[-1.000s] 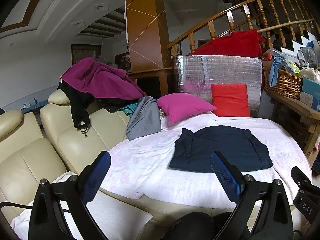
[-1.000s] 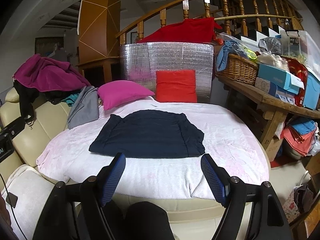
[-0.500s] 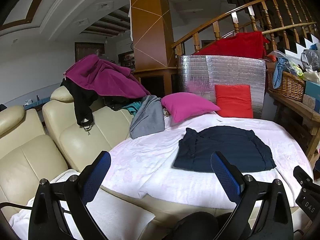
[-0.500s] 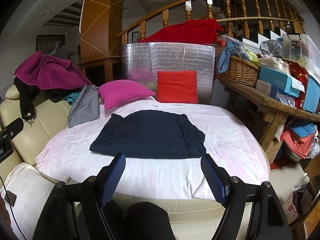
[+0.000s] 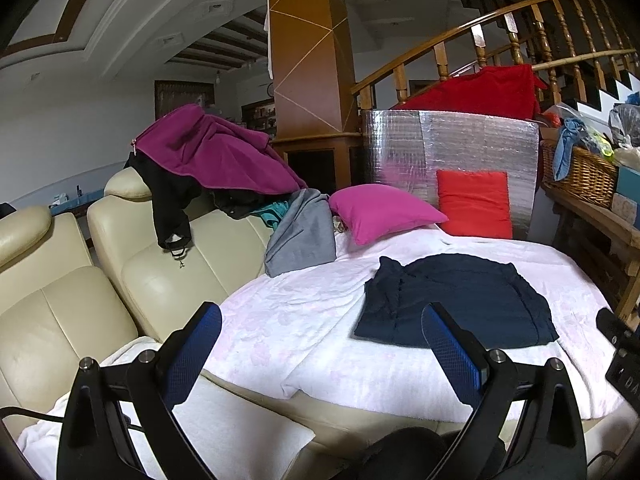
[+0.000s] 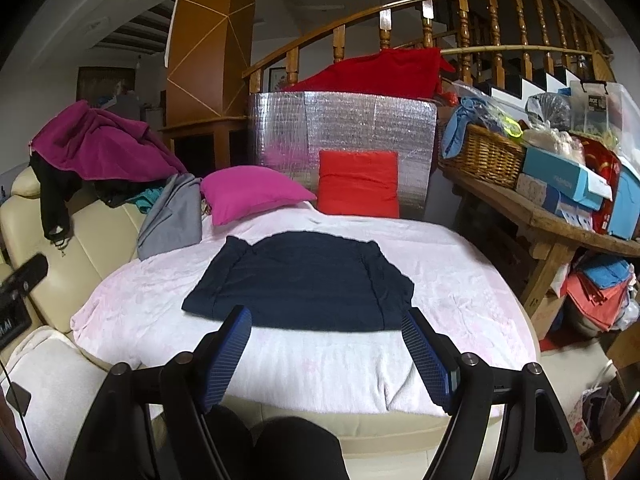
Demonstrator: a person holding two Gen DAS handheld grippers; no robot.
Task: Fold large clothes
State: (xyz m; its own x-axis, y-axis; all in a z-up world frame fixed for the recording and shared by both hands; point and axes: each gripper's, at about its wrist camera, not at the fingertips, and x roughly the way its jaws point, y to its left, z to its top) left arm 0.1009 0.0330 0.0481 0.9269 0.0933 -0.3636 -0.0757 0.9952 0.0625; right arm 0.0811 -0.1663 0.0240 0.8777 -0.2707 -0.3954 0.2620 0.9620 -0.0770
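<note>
A dark navy garment lies flat, folded into a rough rectangle, on the pale pink blanket over the round seat. It also shows in the left wrist view. My left gripper is open and empty, held back from the blanket's near left edge. My right gripper is open and empty, just short of the garment's near hem. A pile of clothes, a magenta one, a black one and a grey one, hangs over the sofa back.
A cream leather sofa is at the left. A magenta pillow and a red cushion lean on a silver foil panel. A wooden bench with a wicker basket and boxes stands at the right.
The left wrist view has swung slightly left, so the garment sits further right in it. The right gripper has barely moved. Both grippers stay open.
</note>
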